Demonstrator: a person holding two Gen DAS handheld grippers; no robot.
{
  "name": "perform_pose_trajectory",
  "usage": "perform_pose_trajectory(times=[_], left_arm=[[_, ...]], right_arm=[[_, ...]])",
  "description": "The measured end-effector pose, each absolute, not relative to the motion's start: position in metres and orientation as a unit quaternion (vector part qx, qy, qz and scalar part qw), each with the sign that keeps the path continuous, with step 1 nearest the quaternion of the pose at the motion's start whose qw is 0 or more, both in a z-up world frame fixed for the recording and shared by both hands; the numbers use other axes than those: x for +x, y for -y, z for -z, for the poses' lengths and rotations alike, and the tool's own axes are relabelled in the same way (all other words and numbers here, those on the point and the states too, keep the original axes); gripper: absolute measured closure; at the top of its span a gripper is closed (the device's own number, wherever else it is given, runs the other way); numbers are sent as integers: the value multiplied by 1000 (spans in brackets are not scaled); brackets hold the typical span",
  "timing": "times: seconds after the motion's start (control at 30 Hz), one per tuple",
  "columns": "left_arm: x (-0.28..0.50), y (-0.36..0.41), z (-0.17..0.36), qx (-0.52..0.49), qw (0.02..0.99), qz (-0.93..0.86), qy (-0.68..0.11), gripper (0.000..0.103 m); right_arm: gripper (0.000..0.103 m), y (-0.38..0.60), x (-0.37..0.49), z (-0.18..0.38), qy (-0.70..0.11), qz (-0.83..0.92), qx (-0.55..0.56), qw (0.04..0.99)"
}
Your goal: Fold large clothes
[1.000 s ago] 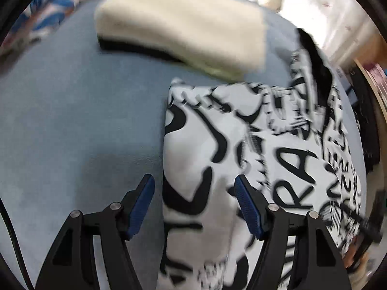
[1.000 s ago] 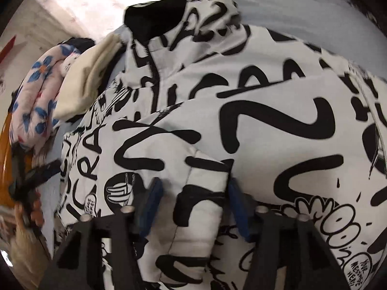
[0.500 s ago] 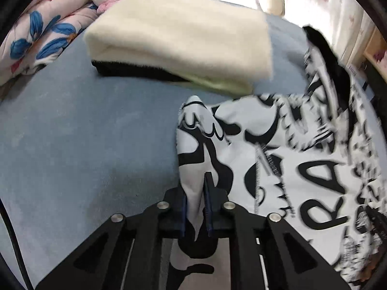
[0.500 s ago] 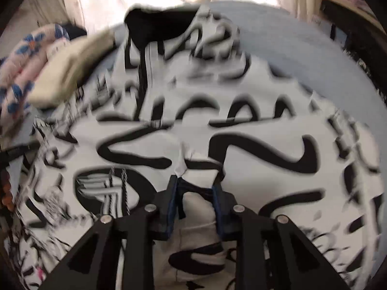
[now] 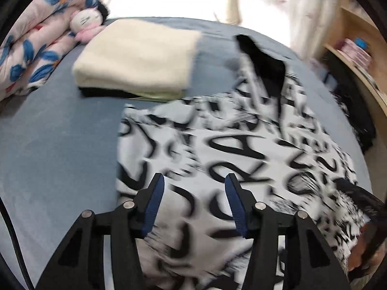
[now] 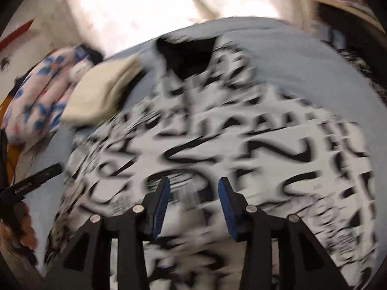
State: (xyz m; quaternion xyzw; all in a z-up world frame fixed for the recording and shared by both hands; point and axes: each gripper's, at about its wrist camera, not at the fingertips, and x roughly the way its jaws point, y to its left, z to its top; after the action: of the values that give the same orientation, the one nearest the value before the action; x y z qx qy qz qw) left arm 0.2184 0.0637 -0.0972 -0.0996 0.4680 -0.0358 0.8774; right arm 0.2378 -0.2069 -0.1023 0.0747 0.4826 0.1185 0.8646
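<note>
A white garment with black graffiti lettering [image 5: 241, 149] lies spread on the blue bed [image 5: 53, 145], its black-lined hood [image 5: 263, 65] at the far end. My left gripper [image 5: 194, 186] hovers above the garment's left part with its jaws opening and nothing between the blue pads. In the right wrist view the same garment [image 6: 241, 145] fills the middle, blurred by motion. My right gripper [image 6: 194, 188] hangs above it, jaws opening, no cloth pinched. The other gripper's black tip [image 6: 33, 181] and a hand [image 6: 17, 232] show at the left edge.
A folded cream blanket [image 5: 137, 58] on something black lies on the bed behind the garment. A floral quilt [image 5: 31, 48] and a small plush toy [image 5: 87, 21] sit at the back left. Wooden shelves [image 5: 358, 48] stand on the right, bright curtains behind.
Both grippers pinched folds of the garment half a second ago; now both have let go, opened and lifted away, and the cloth lies flat beneath them.
</note>
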Motion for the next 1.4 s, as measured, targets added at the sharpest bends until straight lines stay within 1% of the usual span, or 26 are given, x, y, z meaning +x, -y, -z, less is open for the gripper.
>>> perform_pose_trajectory(times=[0.1, 0.17, 0.23, 0.27, 0.3, 0.33, 0.4, 0.47, 0.5, 0.63, 0.73, 0.93, 1.1, 1.3, 1.4], left_arm=[[203, -33, 105, -90, 876, 39, -473, 52], [198, -26, 120, -98, 869, 40, -482, 52], [197, -26, 144, -99, 855, 17, -509, 52], [198, -30, 159, -87, 845, -6, -527, 52], [197, -34, 168, -74, 840, -26, -538, 52], [195, -37, 173, -68, 839, -34, -540, 53], [188, -48, 176, -83, 843, -6, -531, 53], [184, -53, 175, -79, 846, -4, -527, 55], [184, -54, 175, -79, 846, -2, -527, 56], [184, -51, 178, -80, 846, -5, -528, 56], [184, -45, 179, -51, 848, -18, -527, 56], [181, -37, 175, -26, 850, -28, -525, 56], [177, -31, 164, -6, 853, -34, -520, 55], [153, -31, 127, -17, 873, -28, -487, 55], [137, -36, 107, -20, 881, -30, -471, 52]], right_arm=[[61, 165, 231, 111, -489, -166, 52, 855], [61, 142, 226, 118, -492, -177, 23, 852], [61, 128, 227, 134, -509, -179, -10, 842], [61, 126, 227, 139, -515, -171, -25, 840], [64, 126, 227, 147, -522, -149, -54, 838], [64, 131, 226, 150, -523, -125, -78, 840], [64, 149, 224, 149, -504, -85, -103, 853], [64, 173, 223, 148, -486, -8, -137, 863], [63, 193, 225, 148, -484, 17, -133, 865], [58, 257, 227, 163, -524, 22, -39, 851], [58, 273, 223, 164, -525, 17, -6, 851], [58, 265, 219, 161, -524, 28, -27, 851], [58, 265, 221, 159, -527, 32, -23, 849], [58, 260, 197, 131, -509, 21, -26, 860], [58, 255, 176, 110, -490, 9, -29, 871]])
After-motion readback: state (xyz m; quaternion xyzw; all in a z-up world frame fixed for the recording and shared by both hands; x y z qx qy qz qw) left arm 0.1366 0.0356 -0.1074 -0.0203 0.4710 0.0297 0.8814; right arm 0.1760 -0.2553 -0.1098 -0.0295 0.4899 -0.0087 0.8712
